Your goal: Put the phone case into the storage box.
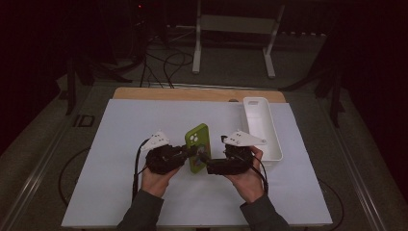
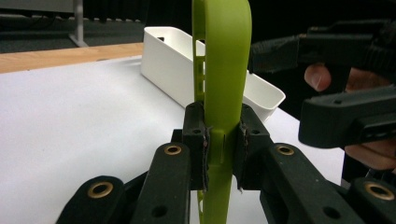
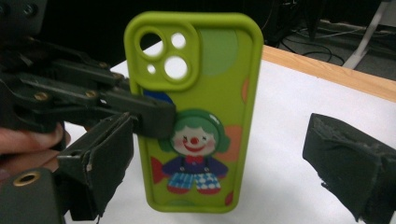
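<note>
From the high view, we see the green phone case (image 1: 198, 147) upright between both grippers, long axis vertical.

In the left gripper view, our left gripper (image 2: 223, 135) is clamped on its edge.

In the right gripper view, our right gripper (image 3: 224, 158) stands open, the clown-printed case just ahead between the pads.

A: Where is the high view mounted?
B: Above the person's side, looking forward and down over the whole table (image 1: 120, 144).
A: And the gripper views?
B: Each looks along its own jaws at close range. Both share the green phone case (image 2: 224, 70) (image 3: 196, 112).
</note>
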### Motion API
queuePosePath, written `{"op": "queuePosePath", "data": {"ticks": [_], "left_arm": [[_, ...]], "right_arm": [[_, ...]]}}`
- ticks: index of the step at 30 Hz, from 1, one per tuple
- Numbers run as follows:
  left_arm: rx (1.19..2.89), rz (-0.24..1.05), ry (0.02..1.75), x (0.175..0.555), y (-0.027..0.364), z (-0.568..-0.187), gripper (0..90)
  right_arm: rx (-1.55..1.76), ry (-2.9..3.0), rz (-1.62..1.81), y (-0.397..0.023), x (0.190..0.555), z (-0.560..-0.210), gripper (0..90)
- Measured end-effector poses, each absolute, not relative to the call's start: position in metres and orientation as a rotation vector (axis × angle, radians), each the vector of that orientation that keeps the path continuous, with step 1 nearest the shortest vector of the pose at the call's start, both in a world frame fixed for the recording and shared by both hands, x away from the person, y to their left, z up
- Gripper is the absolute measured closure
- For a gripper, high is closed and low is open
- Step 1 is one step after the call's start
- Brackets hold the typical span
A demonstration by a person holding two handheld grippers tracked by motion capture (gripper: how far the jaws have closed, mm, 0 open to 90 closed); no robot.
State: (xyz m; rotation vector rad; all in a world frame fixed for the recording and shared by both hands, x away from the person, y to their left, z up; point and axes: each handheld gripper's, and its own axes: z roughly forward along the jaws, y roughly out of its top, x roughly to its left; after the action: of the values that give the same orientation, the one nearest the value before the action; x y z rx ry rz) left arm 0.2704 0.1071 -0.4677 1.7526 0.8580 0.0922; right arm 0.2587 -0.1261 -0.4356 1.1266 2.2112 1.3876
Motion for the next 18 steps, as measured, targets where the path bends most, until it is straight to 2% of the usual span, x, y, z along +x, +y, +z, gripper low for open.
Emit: {"op": "queuePosePath", "data": {"ticks": [18], "left_arm": [[1.763, 0.092, 0.844, 0.27, 0.099, -0.47, 77.8]], "right_arm": [[1.119, 2.248, 1.357, -0.115, 0.271, -0.418, 8.6]]}}
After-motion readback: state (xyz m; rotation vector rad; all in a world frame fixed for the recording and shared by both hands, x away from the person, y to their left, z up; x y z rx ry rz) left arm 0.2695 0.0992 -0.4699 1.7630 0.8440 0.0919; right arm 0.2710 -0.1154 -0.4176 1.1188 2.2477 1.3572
